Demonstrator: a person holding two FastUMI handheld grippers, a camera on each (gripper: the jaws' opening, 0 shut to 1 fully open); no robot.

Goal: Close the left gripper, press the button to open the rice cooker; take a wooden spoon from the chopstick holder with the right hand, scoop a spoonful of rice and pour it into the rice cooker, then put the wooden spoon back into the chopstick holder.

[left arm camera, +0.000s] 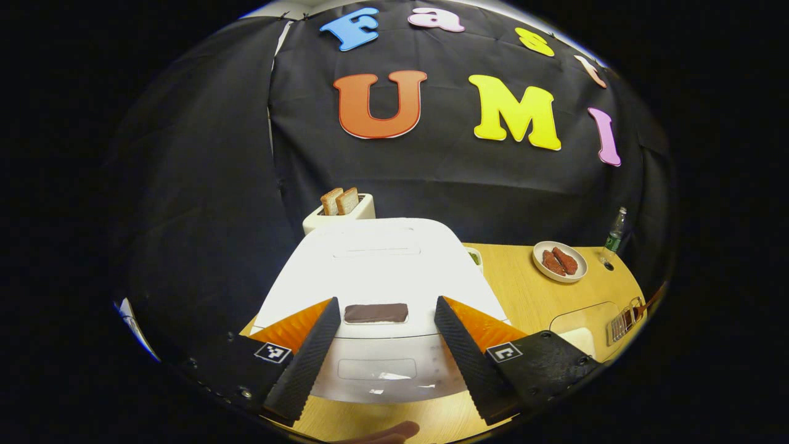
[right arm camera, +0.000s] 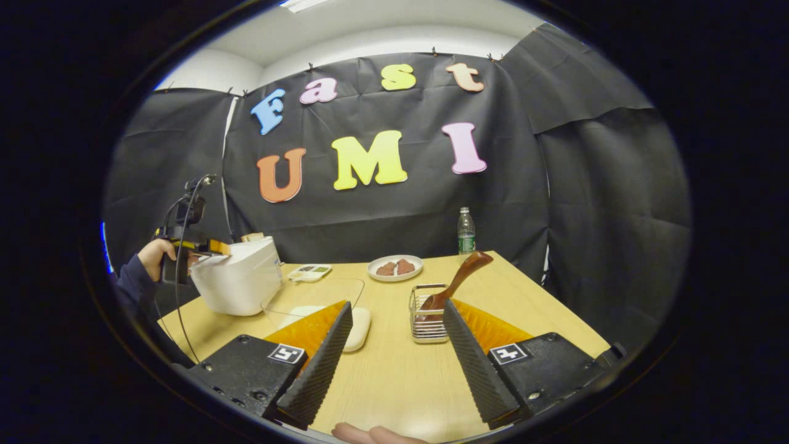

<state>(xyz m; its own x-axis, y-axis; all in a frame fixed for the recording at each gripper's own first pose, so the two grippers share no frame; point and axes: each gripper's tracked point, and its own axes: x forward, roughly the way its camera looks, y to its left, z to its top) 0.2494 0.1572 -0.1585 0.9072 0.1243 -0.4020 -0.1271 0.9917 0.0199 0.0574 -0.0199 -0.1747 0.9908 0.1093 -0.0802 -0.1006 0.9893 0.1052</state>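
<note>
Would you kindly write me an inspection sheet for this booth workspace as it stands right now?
Surface: light wooden table, no spills seen.
Job's things: white rice cooker, lid shut, dark button unpressed; brown wooden spoon leaning in the wire chopstick holder; clear bowl of white rice.
Clutter: white toaster with two bread slices; white plate of reddish-brown food; plastic bottle; small divided dish.
Grippers: left gripper open, fingers either side of the button; right gripper open above the table.
Cables: black cable hanging from the left gripper.
Surroundings: black cloth wall.
</note>
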